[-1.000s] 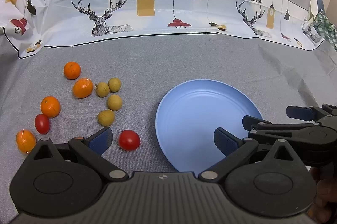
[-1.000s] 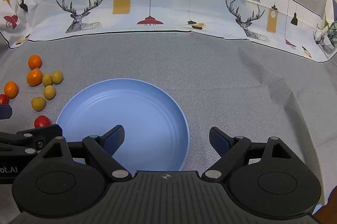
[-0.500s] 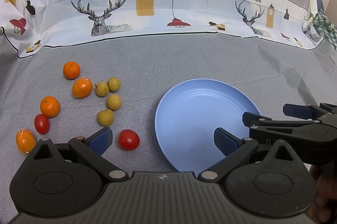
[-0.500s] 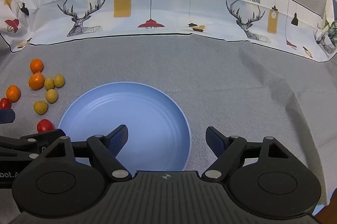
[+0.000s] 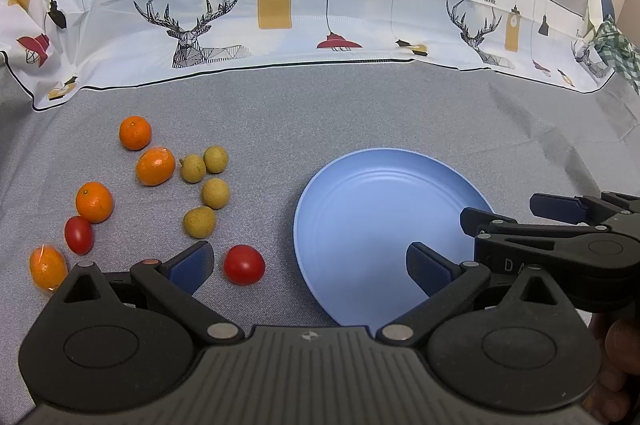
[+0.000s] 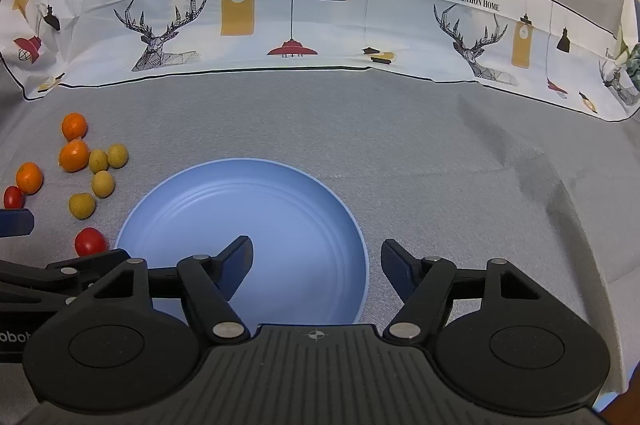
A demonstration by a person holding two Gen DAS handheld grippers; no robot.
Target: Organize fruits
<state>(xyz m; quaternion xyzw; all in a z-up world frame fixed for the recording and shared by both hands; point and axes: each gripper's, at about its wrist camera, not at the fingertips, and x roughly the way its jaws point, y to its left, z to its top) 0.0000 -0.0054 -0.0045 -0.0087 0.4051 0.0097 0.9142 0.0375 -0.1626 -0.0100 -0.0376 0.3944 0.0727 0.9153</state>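
Observation:
An empty blue plate lies on the grey cloth; it also shows in the right wrist view. Left of it lie several small oranges, several yellow-green round fruits and two red tomatoes, one close to the plate and one further left. My left gripper is open and empty, low over the cloth, with the near tomato between its fingers' line. My right gripper is open and empty above the plate's near right edge, and shows at the right of the left wrist view.
A white printed cloth with deer and lamps stands up along the back of the table. A green checked cloth lies at the far right. Grey cloth stretches right of the plate.
The right gripper has drifted slightly forward and its jaws have narrowed a little. The left gripper and the fruits have barely moved.

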